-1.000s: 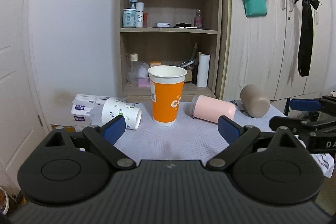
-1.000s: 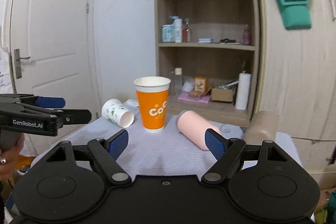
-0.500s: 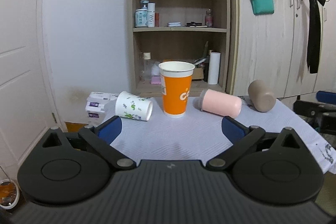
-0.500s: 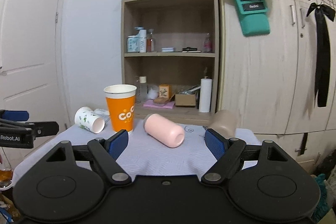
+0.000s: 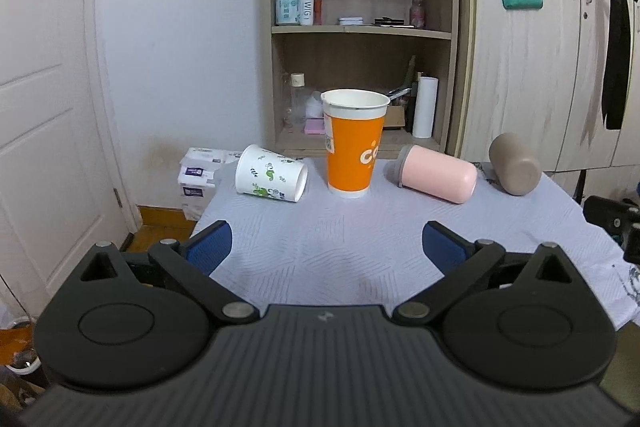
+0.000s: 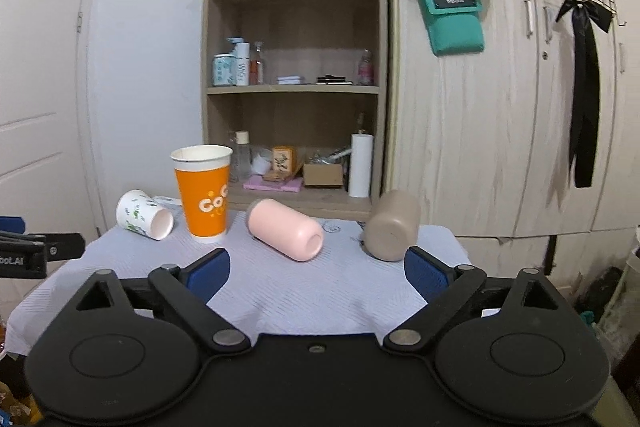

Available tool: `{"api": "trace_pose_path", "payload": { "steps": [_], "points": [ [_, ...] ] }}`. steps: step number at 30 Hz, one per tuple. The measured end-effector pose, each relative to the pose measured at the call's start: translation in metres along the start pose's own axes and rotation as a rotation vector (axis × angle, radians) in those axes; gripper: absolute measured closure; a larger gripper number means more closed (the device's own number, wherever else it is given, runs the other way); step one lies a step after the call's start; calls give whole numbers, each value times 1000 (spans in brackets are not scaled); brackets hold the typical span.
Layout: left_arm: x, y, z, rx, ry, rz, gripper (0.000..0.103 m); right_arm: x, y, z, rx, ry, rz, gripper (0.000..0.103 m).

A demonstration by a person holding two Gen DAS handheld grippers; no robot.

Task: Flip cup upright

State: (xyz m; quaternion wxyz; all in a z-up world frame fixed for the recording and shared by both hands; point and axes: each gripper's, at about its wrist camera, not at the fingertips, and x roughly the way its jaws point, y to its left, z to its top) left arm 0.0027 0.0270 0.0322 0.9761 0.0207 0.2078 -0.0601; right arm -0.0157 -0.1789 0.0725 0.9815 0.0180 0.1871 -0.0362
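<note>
An orange paper cup [image 5: 354, 143] [image 6: 203, 197] stands upright on the table. A white leaf-print cup [image 5: 271, 173] [image 6: 144, 215] lies on its side to its left. A pink cup [image 5: 438, 173] [image 6: 285, 234] and a brown cup [image 5: 515, 163] [image 6: 393, 225] lie on their sides to its right. My left gripper [image 5: 327, 251] is open and empty, back from the cups above the near table. My right gripper [image 6: 317, 273] is open and empty, near the front of the table, short of the pink and brown cups.
The table carries a pale cloth [image 5: 340, 239] [image 6: 312, 291]. A wooden shelf unit [image 5: 360, 27] with bottles and boxes stands behind it, wardrobe doors [image 6: 500, 107] to the right, a white door [image 5: 40, 107] to the left. Tissue packs [image 5: 196, 171] lie at the table's far left.
Both grippers have pulled back and risen from the cups, which now look farther away. Both stay open. The cups have not moved.
</note>
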Motion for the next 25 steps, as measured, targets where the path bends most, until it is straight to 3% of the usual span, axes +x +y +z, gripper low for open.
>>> {"api": "trace_pose_path", "payload": {
  "steps": [18, 25],
  "points": [
    [8, -6, -5, 31, 36, 77, 0, 1, 2, -1, 6, 26, -52, 0],
    [4, -8, -6, 43, 10, 89, 0, 1, 5, -1, -7, 25, -57, 0]
  ]
}}
